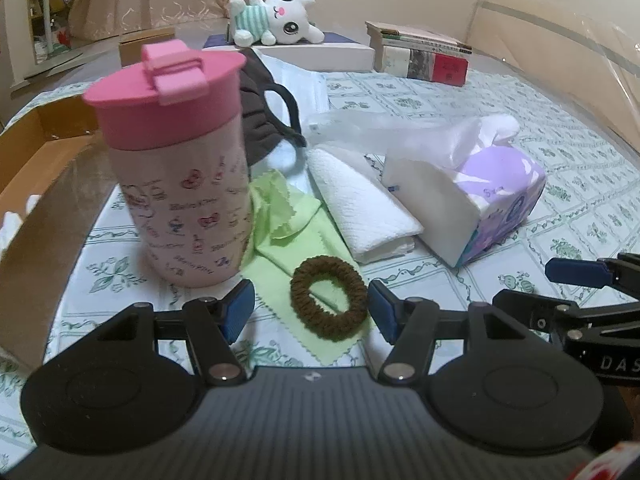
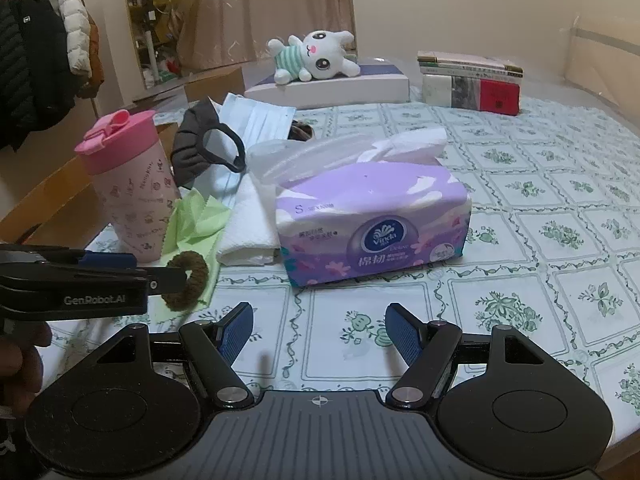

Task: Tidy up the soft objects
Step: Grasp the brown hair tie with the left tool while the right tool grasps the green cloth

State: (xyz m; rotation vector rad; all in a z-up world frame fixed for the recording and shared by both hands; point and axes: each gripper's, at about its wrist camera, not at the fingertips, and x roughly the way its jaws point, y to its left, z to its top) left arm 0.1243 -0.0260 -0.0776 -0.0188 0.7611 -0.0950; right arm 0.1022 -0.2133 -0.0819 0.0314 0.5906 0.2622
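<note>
1. Left tool (image 1: 311,309): jaws apart, poised just over brown hair tie (image 1: 329,297), gripping nothing.
2. Right tool (image 2: 319,330): jaws apart, empty, above bare table (image 2: 520,240), near purple tissue pack (image 2: 372,224).
3. Hair tie: lying on green cloth (image 1: 296,232), right of pink cup (image 1: 176,168).
4. Beyond: folded white towel (image 1: 364,204), dark mask (image 1: 264,120); far off, plush rabbit (image 1: 276,20).
</note>
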